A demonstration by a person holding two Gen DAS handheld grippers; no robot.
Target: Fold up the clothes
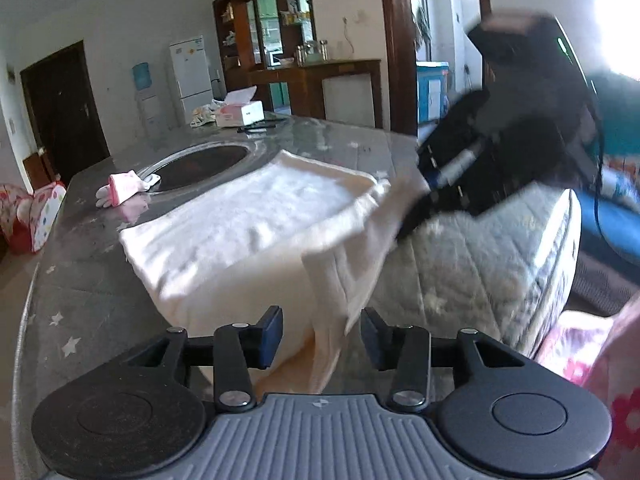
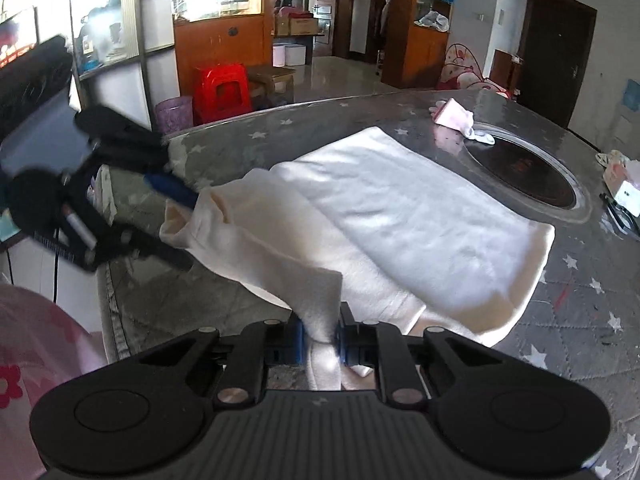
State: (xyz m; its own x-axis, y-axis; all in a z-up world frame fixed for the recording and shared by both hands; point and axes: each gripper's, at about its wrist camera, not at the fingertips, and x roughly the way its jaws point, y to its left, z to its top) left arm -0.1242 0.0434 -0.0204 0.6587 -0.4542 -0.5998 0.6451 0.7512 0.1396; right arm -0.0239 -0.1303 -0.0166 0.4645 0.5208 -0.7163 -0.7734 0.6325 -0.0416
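A cream-white cloth (image 1: 248,216) lies folded on the round table (image 1: 80,280), its near edge lifted into a ridge. My left gripper (image 1: 322,320) is open; a hanging fold of the cloth sits between its blue pads (image 1: 272,332), closer to the right one. In the right wrist view the left gripper (image 2: 184,228) comes in from the left, its fingers spread around the cloth's (image 2: 420,208) raised corner. My right gripper (image 2: 320,330) is shut on a bunched strip of the cloth. In the left wrist view the right gripper (image 1: 408,220) shows blurred, pinching the cloth's right corner.
The table (image 2: 580,320) has a grey star-print cover and a dark round recess (image 1: 204,164) in its middle. A small pink and white garment (image 1: 120,188) lies beside the recess. A tissue box (image 1: 240,110) stands at the far edge. A pink floral sleeve (image 2: 24,360) shows low on the left.
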